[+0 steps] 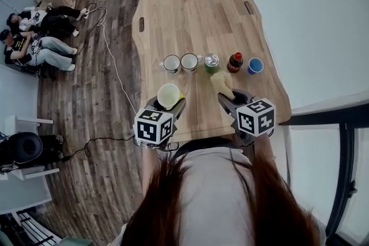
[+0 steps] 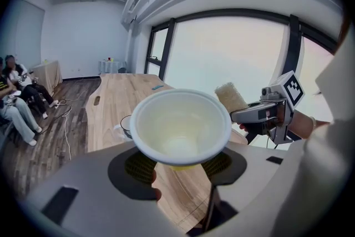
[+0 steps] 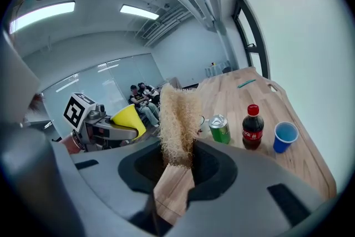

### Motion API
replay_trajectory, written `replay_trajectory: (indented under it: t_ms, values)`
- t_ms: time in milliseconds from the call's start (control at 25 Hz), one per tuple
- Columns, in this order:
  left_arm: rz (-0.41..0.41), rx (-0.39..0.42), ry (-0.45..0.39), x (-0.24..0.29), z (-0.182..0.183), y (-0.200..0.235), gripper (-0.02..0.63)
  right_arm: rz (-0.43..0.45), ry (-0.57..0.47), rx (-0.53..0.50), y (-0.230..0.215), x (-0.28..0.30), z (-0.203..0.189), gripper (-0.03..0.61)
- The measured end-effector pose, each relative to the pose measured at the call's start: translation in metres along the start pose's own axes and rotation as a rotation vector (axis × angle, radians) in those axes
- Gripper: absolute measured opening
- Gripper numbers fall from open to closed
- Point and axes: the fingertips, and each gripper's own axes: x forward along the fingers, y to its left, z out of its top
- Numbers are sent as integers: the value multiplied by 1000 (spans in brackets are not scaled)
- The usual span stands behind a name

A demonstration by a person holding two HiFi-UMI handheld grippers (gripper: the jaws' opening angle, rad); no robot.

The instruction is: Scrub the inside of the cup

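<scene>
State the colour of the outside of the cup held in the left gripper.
Yellow; the cup shows its outer wall best in the right gripper view.

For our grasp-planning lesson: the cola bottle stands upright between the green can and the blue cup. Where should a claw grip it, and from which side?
Probably the narrow neck of the cola bottle, just under its red cap, approached from the near table edge. It stands upright and taller than the green can and blue cup flanking it, so the neck is clear.
</scene>
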Motion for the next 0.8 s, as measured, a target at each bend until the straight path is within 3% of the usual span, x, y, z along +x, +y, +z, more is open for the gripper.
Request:
replay_trajectory:
  t_ms: [800]
  values:
    - [20,-16,8,-1,-8,-4,233,-34,39,3,-6,-5,-10,114]
